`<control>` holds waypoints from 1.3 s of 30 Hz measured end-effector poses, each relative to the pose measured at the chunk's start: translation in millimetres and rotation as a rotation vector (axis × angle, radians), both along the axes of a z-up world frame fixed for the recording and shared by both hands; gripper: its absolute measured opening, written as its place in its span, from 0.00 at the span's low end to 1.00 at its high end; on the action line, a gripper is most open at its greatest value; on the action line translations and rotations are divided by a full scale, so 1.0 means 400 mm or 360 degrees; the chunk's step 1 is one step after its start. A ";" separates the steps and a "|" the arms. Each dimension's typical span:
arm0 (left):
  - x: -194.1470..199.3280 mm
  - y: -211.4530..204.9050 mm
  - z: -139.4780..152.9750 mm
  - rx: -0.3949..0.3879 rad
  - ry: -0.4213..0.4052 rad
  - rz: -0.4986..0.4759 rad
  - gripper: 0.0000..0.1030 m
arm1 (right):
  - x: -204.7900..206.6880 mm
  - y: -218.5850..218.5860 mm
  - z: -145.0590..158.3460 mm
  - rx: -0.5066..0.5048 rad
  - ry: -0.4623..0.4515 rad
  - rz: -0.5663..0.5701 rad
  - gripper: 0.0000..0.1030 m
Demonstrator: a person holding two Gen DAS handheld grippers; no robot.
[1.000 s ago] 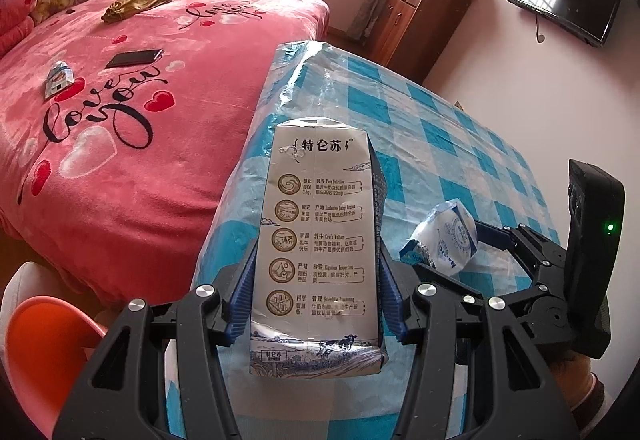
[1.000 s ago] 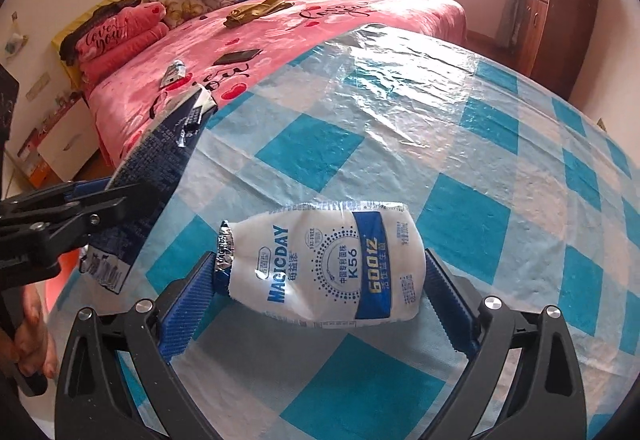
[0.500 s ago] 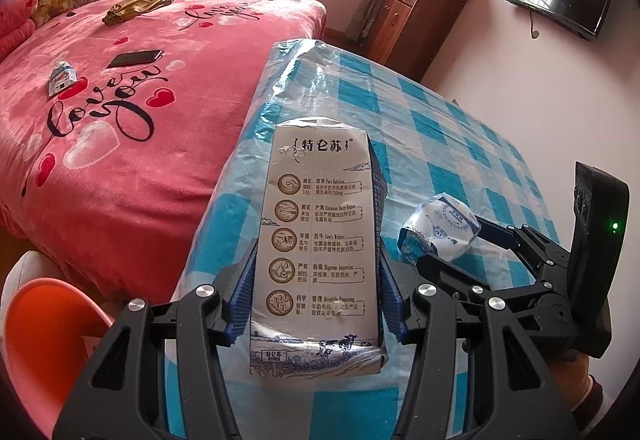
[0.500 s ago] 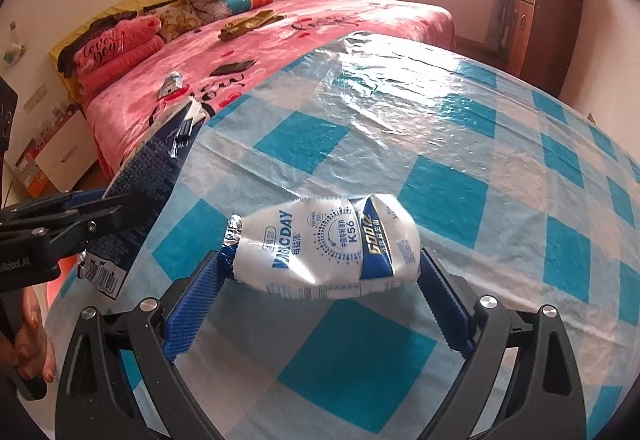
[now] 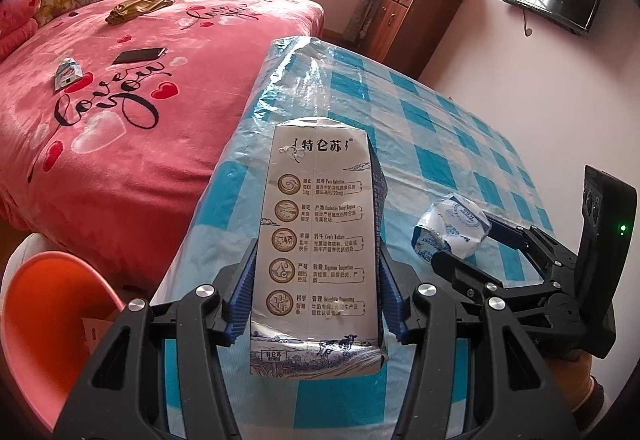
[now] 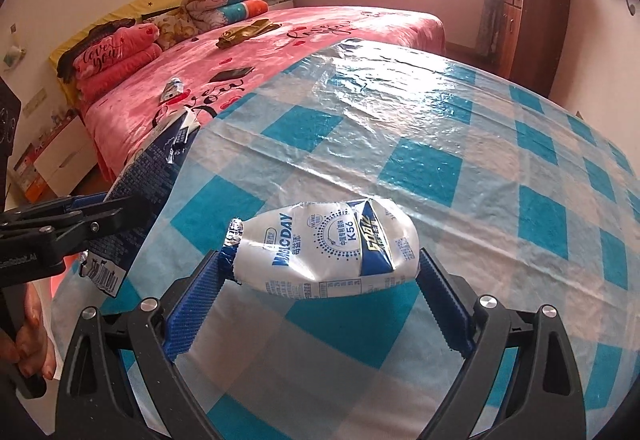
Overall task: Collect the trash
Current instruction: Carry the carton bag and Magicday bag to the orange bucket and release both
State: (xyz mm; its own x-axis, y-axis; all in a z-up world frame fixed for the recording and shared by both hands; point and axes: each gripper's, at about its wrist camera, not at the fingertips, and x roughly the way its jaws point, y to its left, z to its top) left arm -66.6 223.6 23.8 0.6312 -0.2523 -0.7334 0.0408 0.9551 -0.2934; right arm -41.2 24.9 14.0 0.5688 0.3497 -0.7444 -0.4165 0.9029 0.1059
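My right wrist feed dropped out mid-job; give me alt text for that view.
The right claw is shut on a crumpled white and blue pouch, held above a blue-checked table. At left the other claw grips a dark carton. A pink bed lies behind.

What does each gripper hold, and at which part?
The left gripper clamps a milk carton by its two narrow sides, near the bottom end. The right gripper clamps a crumpled yogurt pouch by its two ends.
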 end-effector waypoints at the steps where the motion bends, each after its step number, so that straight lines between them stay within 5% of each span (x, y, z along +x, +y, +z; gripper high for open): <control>1: -0.003 0.000 0.001 -0.0001 -0.0001 0.0000 0.53 | -0.008 0.000 0.002 -0.0003 -0.0002 0.0000 0.91; 18: -0.090 0.057 0.019 -0.0002 -0.0046 0.0052 0.53 | -0.097 0.030 0.033 -0.0044 -0.0043 0.0033 0.91; 39: -0.243 0.266 0.020 -0.0011 -0.0072 0.0306 0.53 | -0.206 0.218 0.103 -0.0130 -0.0157 0.0305 0.91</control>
